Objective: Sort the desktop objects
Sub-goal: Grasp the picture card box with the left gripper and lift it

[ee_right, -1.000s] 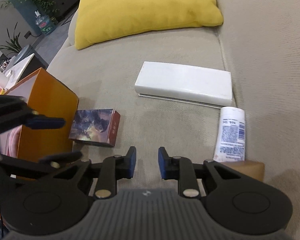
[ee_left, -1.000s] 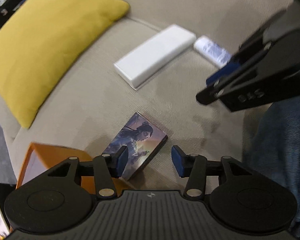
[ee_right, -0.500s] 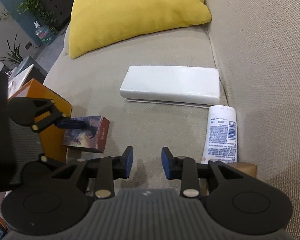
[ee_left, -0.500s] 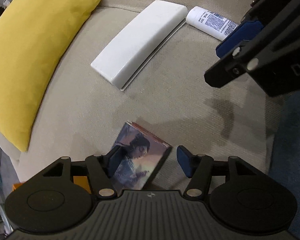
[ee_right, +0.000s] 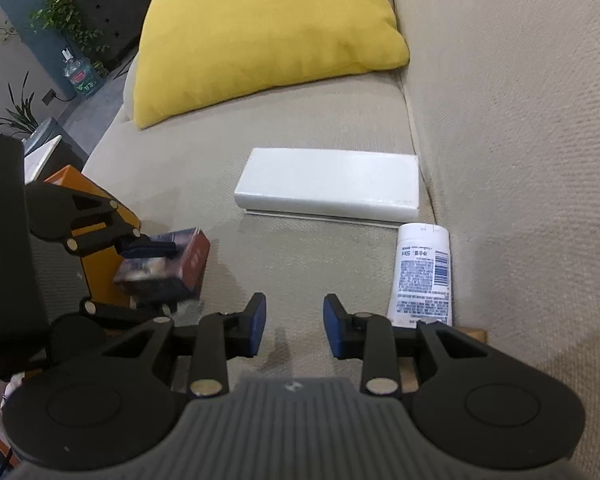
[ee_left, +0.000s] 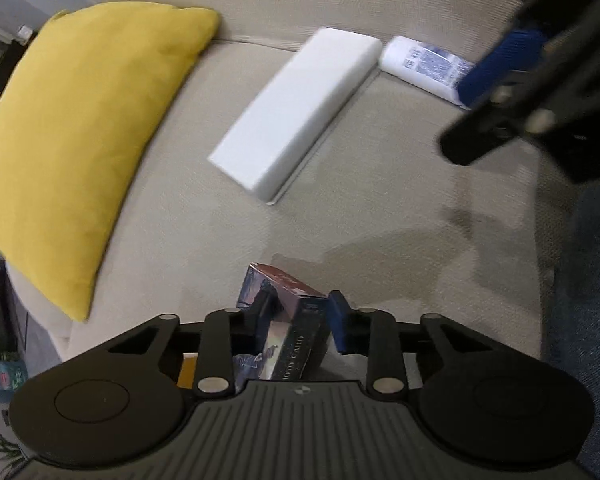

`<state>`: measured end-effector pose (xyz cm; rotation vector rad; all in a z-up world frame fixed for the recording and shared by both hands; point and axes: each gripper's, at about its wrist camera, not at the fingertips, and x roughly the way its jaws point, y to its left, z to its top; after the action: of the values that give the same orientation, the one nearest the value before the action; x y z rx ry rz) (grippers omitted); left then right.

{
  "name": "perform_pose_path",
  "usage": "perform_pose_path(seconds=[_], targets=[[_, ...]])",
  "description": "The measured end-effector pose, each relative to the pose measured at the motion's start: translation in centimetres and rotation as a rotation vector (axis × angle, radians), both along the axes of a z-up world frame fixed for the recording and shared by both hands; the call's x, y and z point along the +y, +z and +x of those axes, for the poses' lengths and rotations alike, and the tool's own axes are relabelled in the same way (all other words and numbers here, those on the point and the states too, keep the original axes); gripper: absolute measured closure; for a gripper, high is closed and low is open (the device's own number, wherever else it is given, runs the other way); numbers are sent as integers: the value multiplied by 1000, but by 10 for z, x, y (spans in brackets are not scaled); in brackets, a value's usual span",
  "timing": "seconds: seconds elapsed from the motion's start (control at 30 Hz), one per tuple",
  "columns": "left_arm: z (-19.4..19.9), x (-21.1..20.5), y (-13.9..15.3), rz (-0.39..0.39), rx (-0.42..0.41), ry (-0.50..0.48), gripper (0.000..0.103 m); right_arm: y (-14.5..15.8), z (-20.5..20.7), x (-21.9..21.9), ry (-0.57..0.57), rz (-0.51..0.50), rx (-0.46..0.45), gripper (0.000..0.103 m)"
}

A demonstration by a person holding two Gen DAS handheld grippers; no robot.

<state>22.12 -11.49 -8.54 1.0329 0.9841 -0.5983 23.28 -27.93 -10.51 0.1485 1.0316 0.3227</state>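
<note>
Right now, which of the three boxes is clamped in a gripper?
The small illustrated card box, tilted between the left gripper's just-closed pads. The long white box lies untouched on the sofa, and the orange box stands beside it, ungripped.

1. Yellow cushion (ee_right: 260, 28): one, on the sofa seat.
2. White flat box (ee_right: 328, 186): one.
3. White tube with printed label (ee_right: 422, 276): one, lying by the box's end.
4. Small picture-printed card box (ee_left: 284, 320): one.
5. Orange carton (ee_right: 100, 248): one.
6. Water jug (ee_right: 80, 76): one, on the floor in the background.
7. Potted plants: several, exact number unclear.
</note>
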Motion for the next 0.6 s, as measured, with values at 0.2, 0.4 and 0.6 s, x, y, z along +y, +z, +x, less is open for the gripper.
perform_pose_path(seconds=[0.2, 0.4, 0.6], targets=[[4, 15, 14, -15, -25, 43, 102, -2, -3, 1, 17, 46, 21, 68], [8, 28, 25, -56, 0, 64, 102, -24, 34, 21, 77, 34, 88, 73], [11, 26, 25, -94, 28, -7, 63, -26, 49, 25, 79, -3, 72, 70]])
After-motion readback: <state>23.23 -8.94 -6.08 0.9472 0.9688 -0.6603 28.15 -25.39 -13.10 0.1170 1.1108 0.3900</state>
